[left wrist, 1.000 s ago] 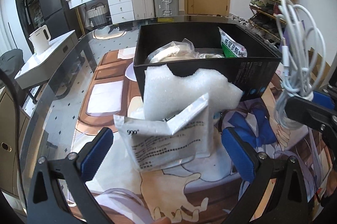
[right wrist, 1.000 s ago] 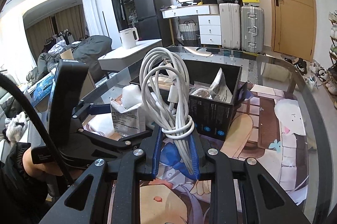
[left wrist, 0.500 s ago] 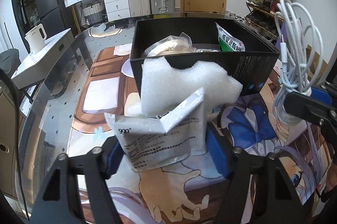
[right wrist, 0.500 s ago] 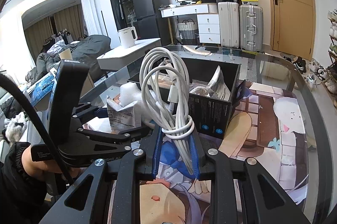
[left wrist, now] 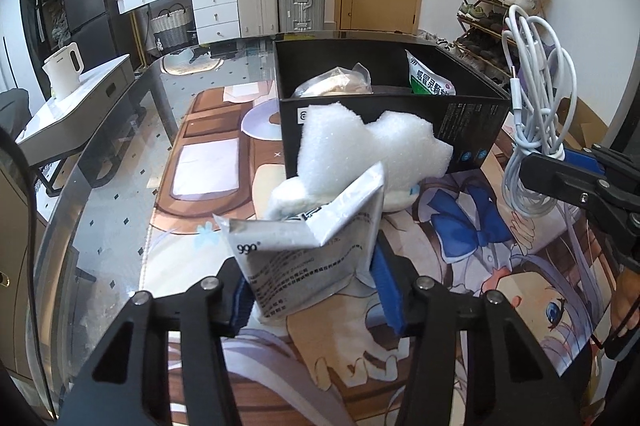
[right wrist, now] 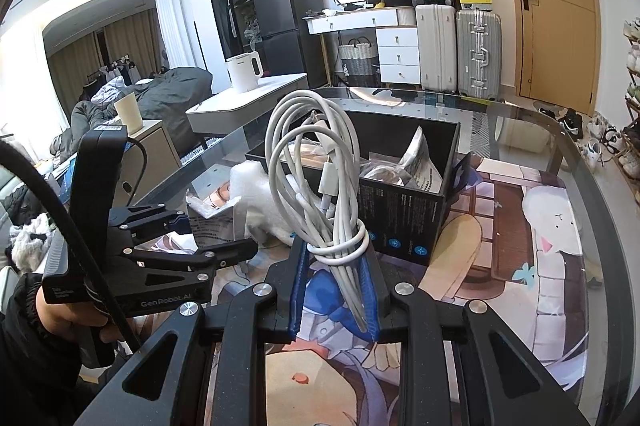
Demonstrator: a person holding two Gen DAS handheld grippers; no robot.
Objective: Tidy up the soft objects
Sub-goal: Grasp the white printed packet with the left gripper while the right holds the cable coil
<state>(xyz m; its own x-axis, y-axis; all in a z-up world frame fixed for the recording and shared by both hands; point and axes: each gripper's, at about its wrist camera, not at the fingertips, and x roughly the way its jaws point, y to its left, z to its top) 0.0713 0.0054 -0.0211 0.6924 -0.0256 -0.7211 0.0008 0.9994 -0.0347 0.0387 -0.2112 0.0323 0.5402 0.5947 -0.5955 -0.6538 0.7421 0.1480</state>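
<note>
A silver sachet (left wrist: 308, 258) marked 999 leans on a white foam block (left wrist: 372, 146) in front of the black box (left wrist: 460, 122). My left gripper (left wrist: 314, 290) has the sachet between its blue pads; the jaws are closing and both pads touch the sachet's sides. The right wrist view shows this gripper (right wrist: 216, 232) at the sachet (right wrist: 212, 222) beside the foam (right wrist: 250, 182). My right gripper (right wrist: 334, 266) is shut on a coiled white cable (right wrist: 316, 162), held upright just in front of the box (right wrist: 400, 218). The cable (left wrist: 536, 98) and right gripper (left wrist: 556, 162) also show in the left wrist view.
The box holds a green-and-white packet (left wrist: 430, 80) and a clear plastic bag (left wrist: 336, 86). A printed mat (left wrist: 500, 266) covers the glass table (left wrist: 100, 186), whose edge curves along the left. A side table with a white kettle (left wrist: 64, 70) stands beyond that edge.
The left jaws came in from wide open to the sachet's sides, and the left gripper shifted slightly closer to the box. The right gripper and its cable stayed put.
</note>
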